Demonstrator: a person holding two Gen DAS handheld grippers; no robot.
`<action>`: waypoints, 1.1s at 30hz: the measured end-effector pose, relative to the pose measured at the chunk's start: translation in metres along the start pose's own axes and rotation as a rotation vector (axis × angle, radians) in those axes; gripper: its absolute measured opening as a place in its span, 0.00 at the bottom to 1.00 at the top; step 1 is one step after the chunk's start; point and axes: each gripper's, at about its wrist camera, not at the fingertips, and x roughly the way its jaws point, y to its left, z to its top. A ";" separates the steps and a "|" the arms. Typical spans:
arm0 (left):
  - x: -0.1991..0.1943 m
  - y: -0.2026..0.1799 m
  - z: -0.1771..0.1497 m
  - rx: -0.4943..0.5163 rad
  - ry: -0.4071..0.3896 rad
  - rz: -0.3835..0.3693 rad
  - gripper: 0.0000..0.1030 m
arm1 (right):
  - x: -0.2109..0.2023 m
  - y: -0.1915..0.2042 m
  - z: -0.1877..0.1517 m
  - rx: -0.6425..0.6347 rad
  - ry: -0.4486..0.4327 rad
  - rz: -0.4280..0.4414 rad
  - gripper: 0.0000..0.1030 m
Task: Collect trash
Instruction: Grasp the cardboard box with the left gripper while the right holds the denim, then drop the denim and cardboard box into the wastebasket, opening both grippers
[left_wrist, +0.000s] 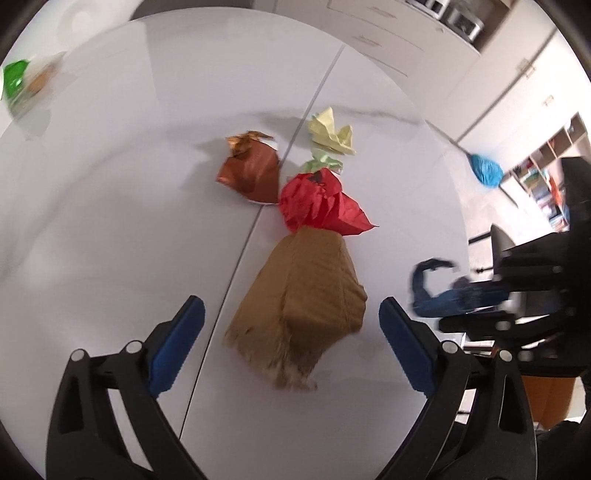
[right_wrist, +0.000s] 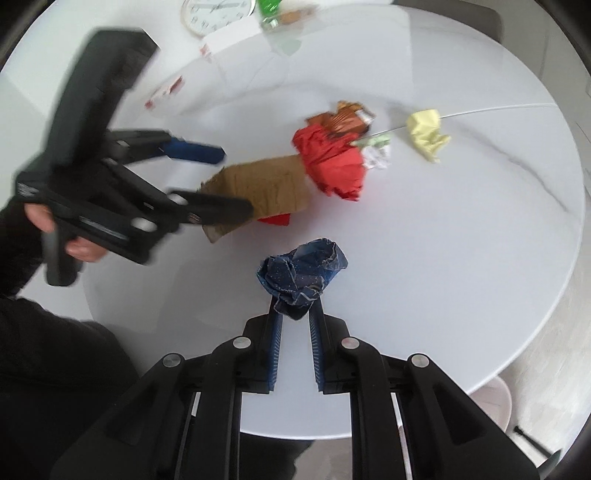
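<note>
My left gripper (left_wrist: 290, 306) stands open over the white round table (left_wrist: 110, 221), its blue pads on either side of a torn brown cardboard piece (left_wrist: 306, 291) without touching it. Beyond the cardboard lie a crumpled red paper (left_wrist: 317, 203), a copper foil wrapper (left_wrist: 251, 173), a pale green scrap (left_wrist: 325, 162) and a yellow paper ball (left_wrist: 330, 134). My right gripper (right_wrist: 295, 301) is shut on a crumpled dark blue paper (right_wrist: 303, 277), held above the table's near side. From the right wrist, the left gripper (right_wrist: 234, 181) straddles the cardboard (right_wrist: 266, 184) next to the red paper (right_wrist: 332, 166).
A wall clock (right_wrist: 218, 13), a white card and a green item (right_wrist: 271, 7) lie at the table's far side. A person's hand (right_wrist: 81, 251) holds the left gripper. The table edge (right_wrist: 517, 350) curves on the right. A blue bag (left_wrist: 485, 170) sits on the floor.
</note>
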 end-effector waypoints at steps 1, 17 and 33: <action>0.006 -0.002 0.001 0.010 0.013 0.007 0.88 | -0.003 -0.001 0.000 0.017 -0.013 0.001 0.15; -0.025 -0.027 -0.021 -0.033 -0.046 0.069 0.43 | -0.064 -0.013 -0.031 0.199 -0.184 0.019 0.15; -0.060 -0.162 0.015 0.217 -0.159 -0.028 0.43 | -0.145 -0.087 -0.137 0.424 -0.255 -0.227 0.16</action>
